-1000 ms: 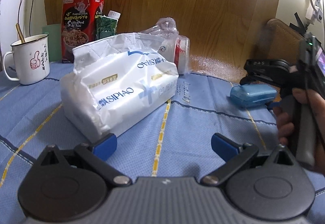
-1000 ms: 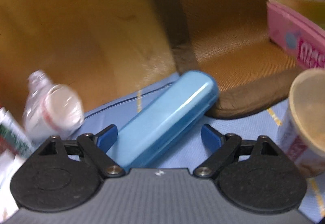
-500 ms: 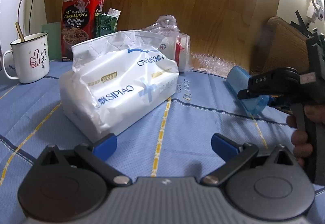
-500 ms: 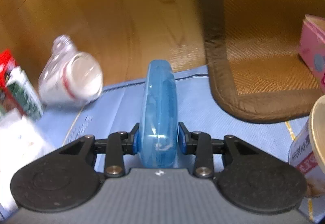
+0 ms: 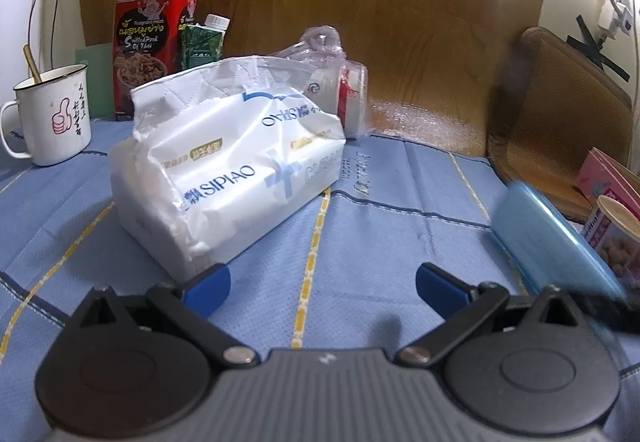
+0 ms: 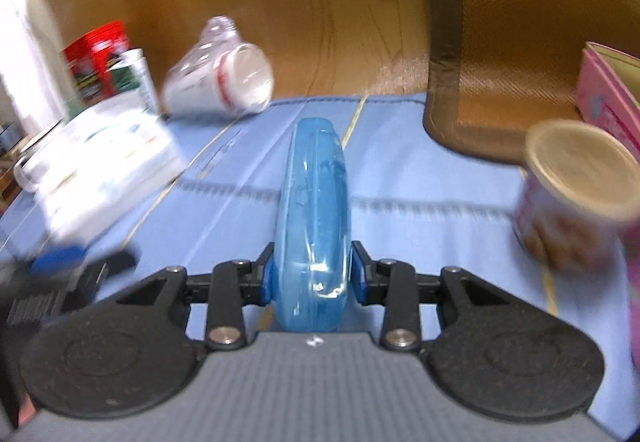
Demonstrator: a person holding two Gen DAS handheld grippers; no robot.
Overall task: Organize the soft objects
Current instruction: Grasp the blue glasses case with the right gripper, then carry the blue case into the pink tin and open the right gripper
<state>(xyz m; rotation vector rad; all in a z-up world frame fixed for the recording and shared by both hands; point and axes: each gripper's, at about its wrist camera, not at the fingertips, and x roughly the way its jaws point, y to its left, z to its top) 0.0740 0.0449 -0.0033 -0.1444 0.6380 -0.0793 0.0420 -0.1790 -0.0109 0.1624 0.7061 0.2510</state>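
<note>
Tissue pack (image 5: 228, 177) fills my left wrist view, lying on the blue cloth (image 5: 400, 209) of the counter, just ahead of the left gripper (image 5: 322, 284). That gripper hangs low with its blue pads spread wide and nothing between them; the left pad sits just beside the pack's near corner. I judge the pack light and squashy, its plastic wrap crinkled and slick, so I would take it across the narrow body rather than by the loose torn top. Behind it lie a bagged cup (image 5: 340, 89), a red tin (image 5: 154, 41) and a mug (image 5: 50, 113). At the right edge I see the blue case (image 5: 548, 242), blurred.

In my right wrist view, the right gripper (image 6: 314, 274) is clamped on the blue case (image 6: 314, 209), which stands on edge and points straight away from me, seemingly lifted off the cloth. It looks stiff and glossy, so the pads could slip. The gripper is held level, aimed at the wooden wall (image 6: 280, 1). A snack tub (image 6: 576, 193) stands to the right, the tissue pack (image 6: 100, 161) to the left, both blurred.
</note>
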